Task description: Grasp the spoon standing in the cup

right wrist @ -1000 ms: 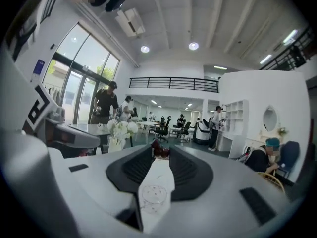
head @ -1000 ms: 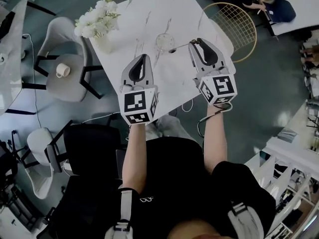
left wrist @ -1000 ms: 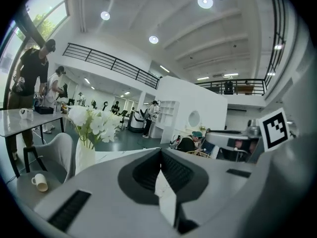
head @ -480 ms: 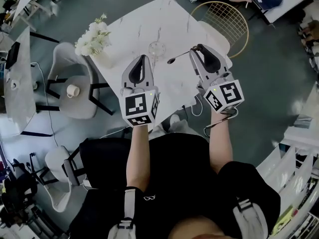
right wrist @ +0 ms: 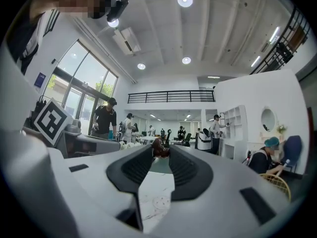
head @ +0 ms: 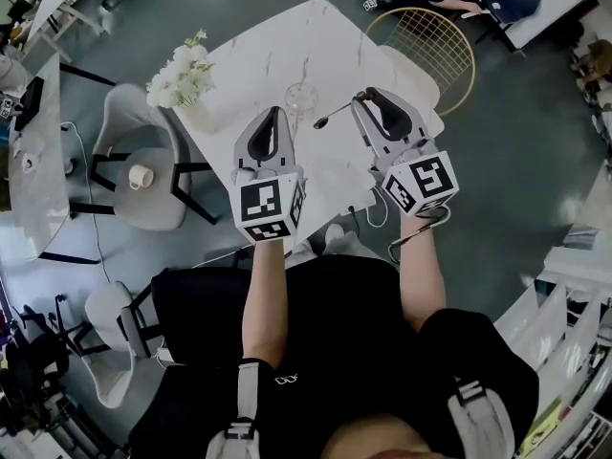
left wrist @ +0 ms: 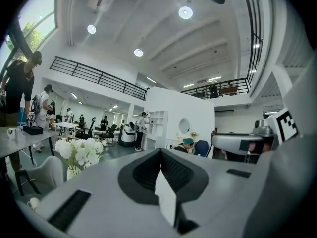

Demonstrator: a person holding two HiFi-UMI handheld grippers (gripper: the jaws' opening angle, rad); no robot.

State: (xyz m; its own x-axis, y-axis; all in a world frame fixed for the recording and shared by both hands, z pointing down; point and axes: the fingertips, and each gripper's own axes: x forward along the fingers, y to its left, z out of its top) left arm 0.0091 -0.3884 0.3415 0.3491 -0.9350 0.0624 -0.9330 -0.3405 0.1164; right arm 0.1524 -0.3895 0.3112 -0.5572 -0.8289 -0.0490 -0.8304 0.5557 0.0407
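Observation:
A clear glass cup (head: 299,95) stands on the white marble table (head: 258,46). The dark spoon (head: 334,114) is outside the cup, slanting down to the left just right of it, bowl end lowest. My right gripper (head: 361,97) is shut on the spoon's handle end. The right gripper view shows a dark piece of the spoon (right wrist: 159,148) pinched at the tips of my right gripper (right wrist: 159,151), with the cup (right wrist: 161,202) below on the marble. My left gripper (head: 271,113) hovers left of the cup, shut and holding nothing; in its own view my left gripper (left wrist: 161,155) has its tips together.
A vase of white flowers (head: 182,73) stands at the table's left edge. A gold wire chair (head: 432,51) sits at the far right of the table. A grey chair (head: 143,194) carrying a small mug (head: 141,175) is to the left, on the floor.
My right gripper has shifted a little left and nearer the cup with the spoon in it. The left gripper has stayed where it was.

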